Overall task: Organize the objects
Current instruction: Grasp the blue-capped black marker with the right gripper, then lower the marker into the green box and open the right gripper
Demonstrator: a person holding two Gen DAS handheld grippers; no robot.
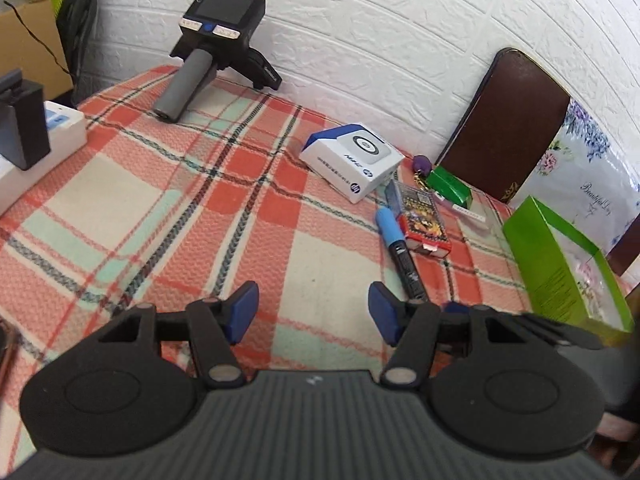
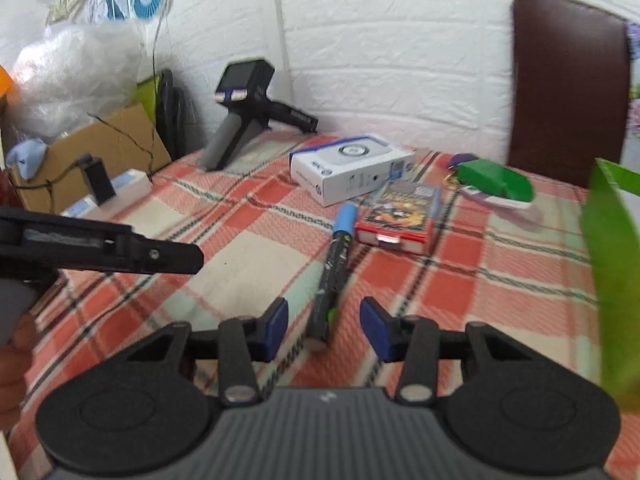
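A black marker with a blue cap (image 2: 334, 264) lies on the plaid cloth, its near end between my right gripper's (image 2: 323, 322) open blue pads; whether they touch it I cannot tell. My left gripper (image 1: 313, 310) is open and empty, left of the same marker (image 1: 400, 256). Beyond the marker lie a red card pack (image 2: 396, 216), a white HP box (image 2: 352, 168), a green packet (image 2: 494, 182) and a purple keychain (image 2: 460, 159). An open green box (image 1: 560, 264) stands at the right.
A black handheld device with a grey handle (image 1: 208, 40) stands at the back by the white wall. A brown chair back (image 2: 568, 84) rises behind the table. A cardboard box (image 2: 92, 152) and white boxes (image 1: 48, 136) sit at the left. The left gripper's side (image 2: 100, 248) shows in the right wrist view.
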